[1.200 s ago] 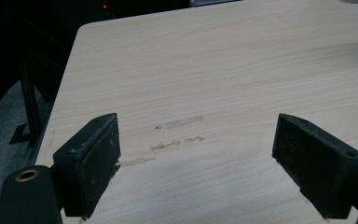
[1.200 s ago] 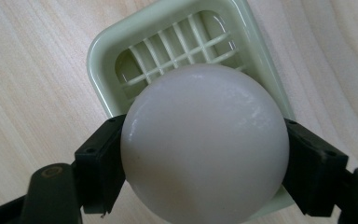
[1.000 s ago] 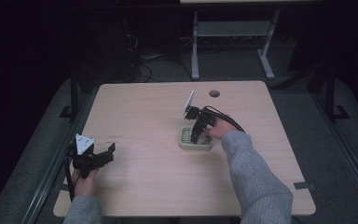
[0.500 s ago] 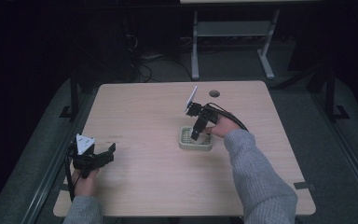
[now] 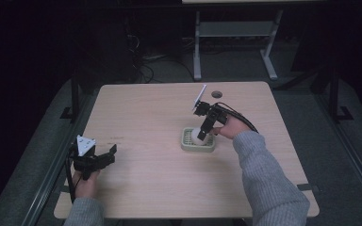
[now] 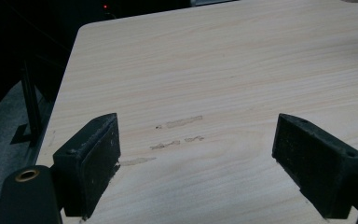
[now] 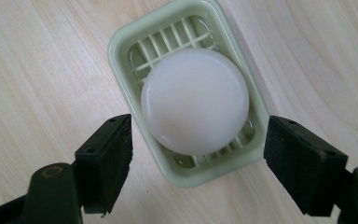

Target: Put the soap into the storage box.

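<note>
Right gripper [image 7: 196, 154] jaws spread wide, straddling a pale green slatted soap dish [image 7: 121, 51] at frame centre; no jaw contact visible. Round white soap bar [image 7: 195, 100] lies in the dish. In the high view, dish [image 5: 186, 145] sits right of table [image 5: 141, 108] centre. Left gripper [image 6: 196, 154], lower left of the high view, jaws wide, empty over bare wood.
</note>
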`<state>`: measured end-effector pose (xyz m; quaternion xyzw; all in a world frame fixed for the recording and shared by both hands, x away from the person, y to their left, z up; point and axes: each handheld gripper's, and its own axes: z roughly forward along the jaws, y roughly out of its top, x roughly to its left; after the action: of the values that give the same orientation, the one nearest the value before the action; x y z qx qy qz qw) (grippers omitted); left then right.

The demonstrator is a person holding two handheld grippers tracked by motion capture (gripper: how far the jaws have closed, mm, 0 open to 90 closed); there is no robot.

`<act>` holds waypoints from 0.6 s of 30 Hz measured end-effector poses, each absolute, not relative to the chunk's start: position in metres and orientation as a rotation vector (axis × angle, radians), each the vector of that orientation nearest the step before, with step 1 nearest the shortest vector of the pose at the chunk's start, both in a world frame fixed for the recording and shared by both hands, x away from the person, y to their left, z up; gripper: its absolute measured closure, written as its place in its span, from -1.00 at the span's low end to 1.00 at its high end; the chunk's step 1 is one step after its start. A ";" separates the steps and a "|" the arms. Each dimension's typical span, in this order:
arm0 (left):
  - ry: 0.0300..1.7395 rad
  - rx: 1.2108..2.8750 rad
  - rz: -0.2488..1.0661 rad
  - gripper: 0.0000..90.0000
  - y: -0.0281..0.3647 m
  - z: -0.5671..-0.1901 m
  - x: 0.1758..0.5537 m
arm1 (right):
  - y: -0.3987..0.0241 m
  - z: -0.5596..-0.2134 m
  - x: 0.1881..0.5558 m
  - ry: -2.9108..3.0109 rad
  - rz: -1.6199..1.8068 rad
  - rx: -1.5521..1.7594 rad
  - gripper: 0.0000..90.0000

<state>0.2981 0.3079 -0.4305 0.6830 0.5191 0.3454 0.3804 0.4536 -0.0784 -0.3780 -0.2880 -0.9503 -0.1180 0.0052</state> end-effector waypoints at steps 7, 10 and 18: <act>1.324 1.751 0.882 -0.67 0.308 -0.430 0.298 | -0.089 -0.374 0.449 -2.969 -0.386 -0.922 -0.48; 1.325 1.748 0.882 -0.67 0.307 -0.430 0.298 | -0.093 -0.373 0.446 -2.967 -0.394 -0.932 -0.48; 1.325 1.751 0.882 -0.67 0.307 -0.430 0.298 | -0.104 -0.369 0.440 -2.969 -0.422 -0.938 -0.48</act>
<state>0.2976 0.3072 -0.4301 0.6851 0.5183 0.3452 0.3780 0.4398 -0.1035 -0.3691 -0.2985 -0.9449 -0.1344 0.0000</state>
